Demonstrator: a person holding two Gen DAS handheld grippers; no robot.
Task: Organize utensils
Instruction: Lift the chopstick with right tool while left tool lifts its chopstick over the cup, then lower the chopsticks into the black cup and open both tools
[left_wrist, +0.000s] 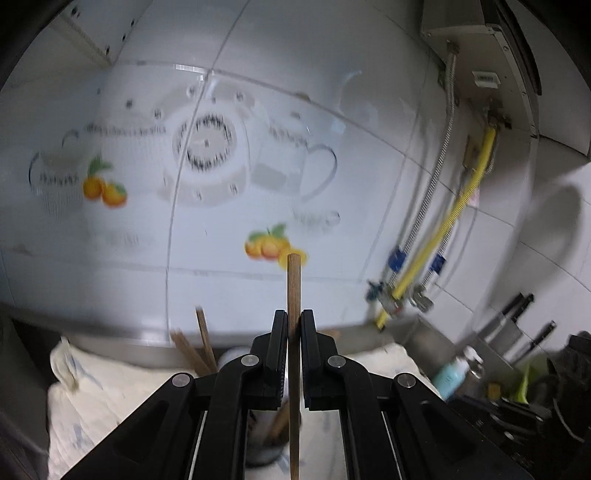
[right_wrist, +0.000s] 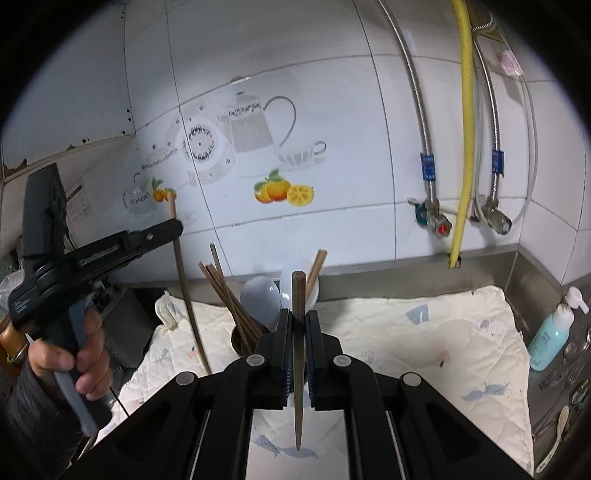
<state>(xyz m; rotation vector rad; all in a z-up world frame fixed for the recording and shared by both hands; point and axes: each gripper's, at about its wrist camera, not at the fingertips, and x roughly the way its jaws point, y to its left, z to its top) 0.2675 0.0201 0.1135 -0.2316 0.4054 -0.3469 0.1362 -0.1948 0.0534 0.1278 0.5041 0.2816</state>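
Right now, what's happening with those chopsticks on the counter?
A person is sorting utensils with two handheld grippers. The left gripper is clamped on a light wooden chopstick, held upright. The right gripper is shut on a darker chopstick. Behind it, a holder cup on the quilted cloth already holds several chopsticks and two white spoons.

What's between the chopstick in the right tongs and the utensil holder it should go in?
Nothing visible blocks it. The dark chopstick in the right tongs hangs just in front of the holder. The holder already contains wooden chopsticks and two white spoons, which crowd its opening.
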